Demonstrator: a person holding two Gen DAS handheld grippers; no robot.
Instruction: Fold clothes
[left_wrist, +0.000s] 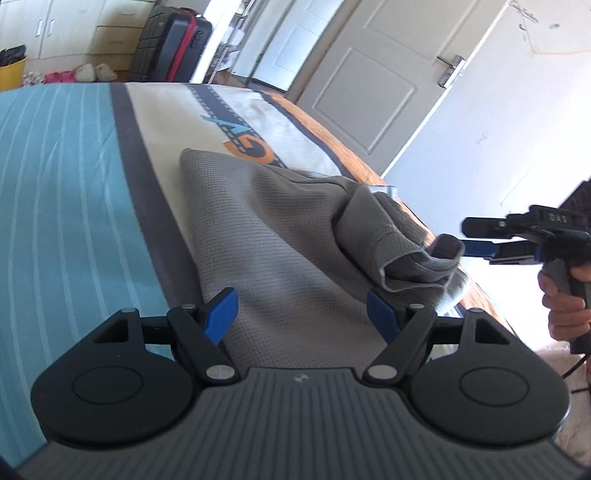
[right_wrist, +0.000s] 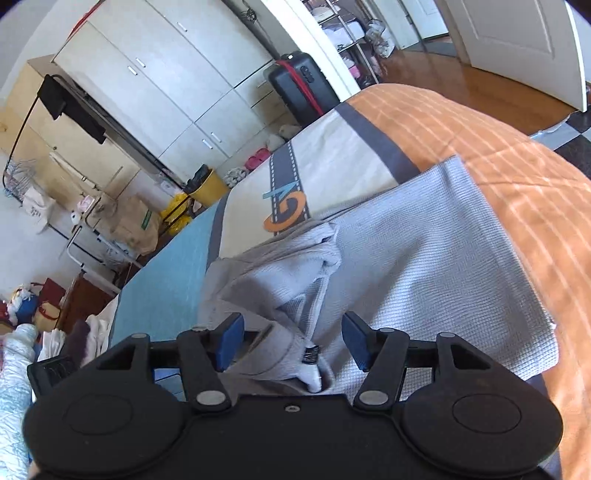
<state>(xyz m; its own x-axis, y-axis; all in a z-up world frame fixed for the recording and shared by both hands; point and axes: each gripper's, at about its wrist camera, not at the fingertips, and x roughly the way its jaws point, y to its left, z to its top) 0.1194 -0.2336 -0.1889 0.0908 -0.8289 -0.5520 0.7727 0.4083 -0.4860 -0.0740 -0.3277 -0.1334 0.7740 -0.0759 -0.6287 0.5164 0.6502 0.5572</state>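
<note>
Bedspread: covers the bed, with a teal striped band on the left, a cream middle panel bearing a film-strip logo, and an orange band on the far side.
Grey garment: waffle-knit, lying on the cream panel and reaching onto the orange band; one part is spread flat, another is bunched into a raised fold toward the right.
Left gripper: jaws spread wide, hovering above the flat near part of the garment; the blue pads stand apart with cloth showing between them, and nothing is pinched.
Right gripper: seen from the left wrist at the right edge, held by a hand; its blue fingers point at the bunched fold, just beside its edge.
Right gripper, own view: jaws parted, blue pads on either side of a rumpled fold of the garment; the pads do not press the cloth.
Label: a small tag sits in the folds between those pads.
Background: white cupboards, a black suitcase with a red strap, a yellow bin, and a pale door.
</note>
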